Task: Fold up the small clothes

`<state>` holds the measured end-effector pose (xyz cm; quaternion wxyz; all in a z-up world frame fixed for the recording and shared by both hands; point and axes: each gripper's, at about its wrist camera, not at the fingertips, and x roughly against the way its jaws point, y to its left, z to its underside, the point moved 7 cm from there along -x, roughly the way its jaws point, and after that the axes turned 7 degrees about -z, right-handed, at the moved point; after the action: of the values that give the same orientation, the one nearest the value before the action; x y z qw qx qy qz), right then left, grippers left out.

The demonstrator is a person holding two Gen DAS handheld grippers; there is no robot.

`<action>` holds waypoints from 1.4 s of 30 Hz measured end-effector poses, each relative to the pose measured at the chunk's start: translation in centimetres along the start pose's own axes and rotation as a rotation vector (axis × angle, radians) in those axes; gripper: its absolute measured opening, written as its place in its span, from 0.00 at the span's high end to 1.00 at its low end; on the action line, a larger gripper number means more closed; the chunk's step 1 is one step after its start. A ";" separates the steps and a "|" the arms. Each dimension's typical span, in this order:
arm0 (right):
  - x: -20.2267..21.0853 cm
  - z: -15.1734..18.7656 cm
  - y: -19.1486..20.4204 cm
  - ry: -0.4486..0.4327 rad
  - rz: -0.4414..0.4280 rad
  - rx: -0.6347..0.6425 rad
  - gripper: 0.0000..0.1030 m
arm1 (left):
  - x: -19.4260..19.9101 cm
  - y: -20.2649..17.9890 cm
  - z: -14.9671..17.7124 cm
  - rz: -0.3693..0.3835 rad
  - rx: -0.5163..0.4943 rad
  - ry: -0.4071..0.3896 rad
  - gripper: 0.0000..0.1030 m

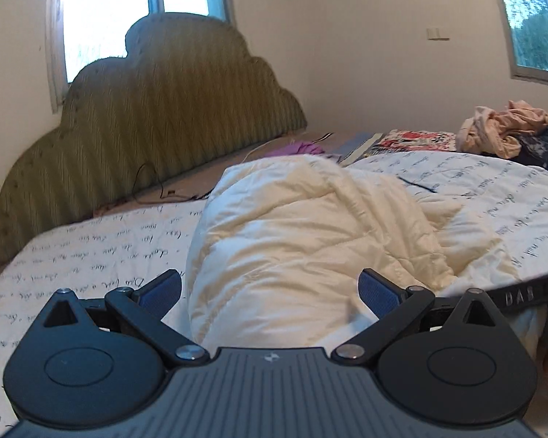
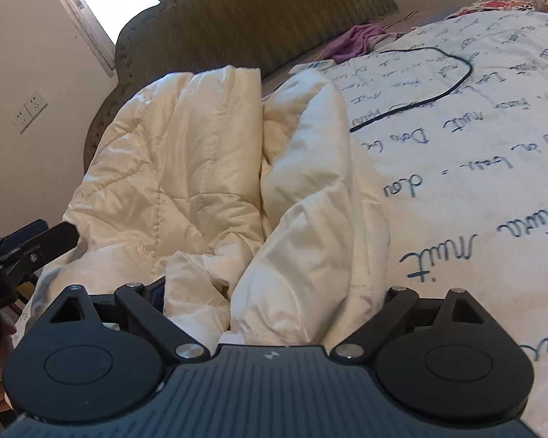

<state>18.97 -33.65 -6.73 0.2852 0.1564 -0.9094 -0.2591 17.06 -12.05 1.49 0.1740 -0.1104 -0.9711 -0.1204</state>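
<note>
A cream quilted padded garment [image 1: 303,233] lies bunched on the bed, and it also shows in the right wrist view [image 2: 208,168]. My left gripper [image 1: 270,288] is open, its blue pads [image 1: 160,294] on either side of the garment's near end. My right gripper [image 2: 274,292] is wide apart with folds of the garment lying between its arms; its fingertips are hidden under the cloth. The left gripper's finger [image 2: 36,241] shows at the left edge of the right wrist view.
The bed has a white sheet with script writing [image 2: 475,146] and a green scalloped headboard [image 1: 146,116]. A black cable [image 2: 438,91] lies on the sheet. A pile of clothes [image 1: 504,127] sits far right; a purple cloth [image 2: 361,36] lies by the headboard.
</note>
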 end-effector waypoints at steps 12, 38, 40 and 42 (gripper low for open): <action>6.2 -1.8 5.5 -0.031 0.004 0.276 0.29 | 1.5 -2.3 3.2 0.040 0.130 0.128 0.00; 6.4 3.6 2.1 0.054 0.205 0.278 0.22 | 1.9 -1.7 5.6 -0.017 0.160 0.148 0.00; 5.8 3.9 0.8 0.071 0.140 0.160 0.25 | 1.7 -1.9 5.9 -0.032 0.167 0.108 0.00; 5.4 4.3 0.0 0.073 0.091 0.070 0.25 | 1.1 -2.0 5.9 -0.042 0.159 0.079 0.00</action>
<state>12.16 -34.34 -7.39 0.3240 0.1340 -0.9131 -0.2081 13.72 -12.15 -3.91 0.2176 -0.0709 -0.9721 -0.0508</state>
